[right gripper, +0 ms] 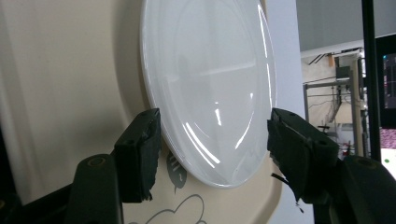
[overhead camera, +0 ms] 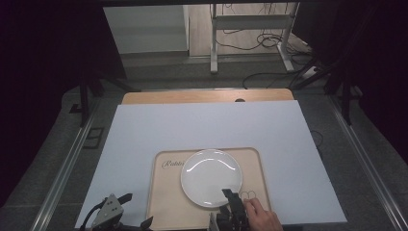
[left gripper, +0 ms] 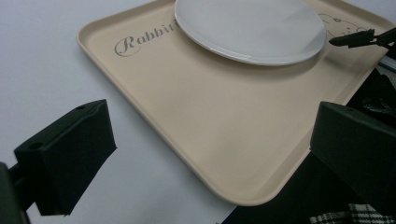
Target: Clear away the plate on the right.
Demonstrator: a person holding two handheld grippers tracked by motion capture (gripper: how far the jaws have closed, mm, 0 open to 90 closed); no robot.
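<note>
Left gripper: jaws apart, nothing between them, parked over the table beside the tray, likely waiting.
Tray: lies flat near the table's front edge, carrying the plate.
Plate: rests upright on the tray.
Right gripper: released, jaws straddling the plate's near rim without pressing.

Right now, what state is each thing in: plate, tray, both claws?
White plate: empty, flat on the tray, its near rim between the right claw's jaws.
Tray: flat on the white sheet, carrying the plate.
Left claw: open, holding nothing.
Right claw: open, pads off the plate.
</note>
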